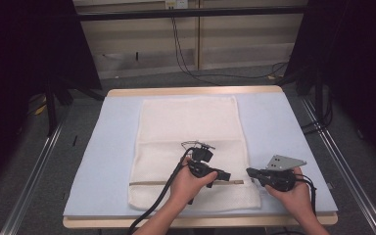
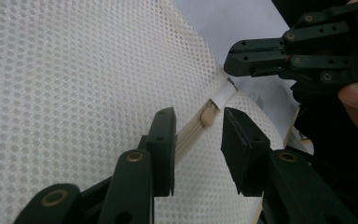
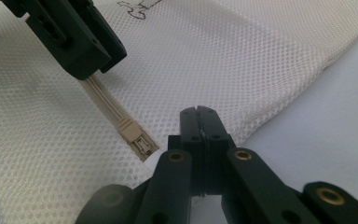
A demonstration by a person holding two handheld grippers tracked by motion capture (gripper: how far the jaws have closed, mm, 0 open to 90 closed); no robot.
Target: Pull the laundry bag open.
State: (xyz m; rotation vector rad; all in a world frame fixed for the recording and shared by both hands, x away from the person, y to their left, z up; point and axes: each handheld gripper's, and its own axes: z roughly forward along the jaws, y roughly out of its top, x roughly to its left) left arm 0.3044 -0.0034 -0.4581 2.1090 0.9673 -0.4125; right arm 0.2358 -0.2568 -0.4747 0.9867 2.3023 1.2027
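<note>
Overhead view, two close views sharing zipper [image 2: 208,114]

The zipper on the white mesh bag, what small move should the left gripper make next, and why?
Probably ease the left gripper forward and close on the zipper slider. Its jaws stand apart, astride the zipper track of the mesh bag, and the slider lies just beyond the tips, not yet touched. The right gripper waits shut near the bag's edge.

hidden: near stretch of the zipper [image 2: 193,133] goes under the left gripper [image 2: 198,149] jaws | cut off: mesh bag [image 3: 223,60] runs past the frame edges; bag's print [image 3: 140,9] clipped at top, can't read it
</note>
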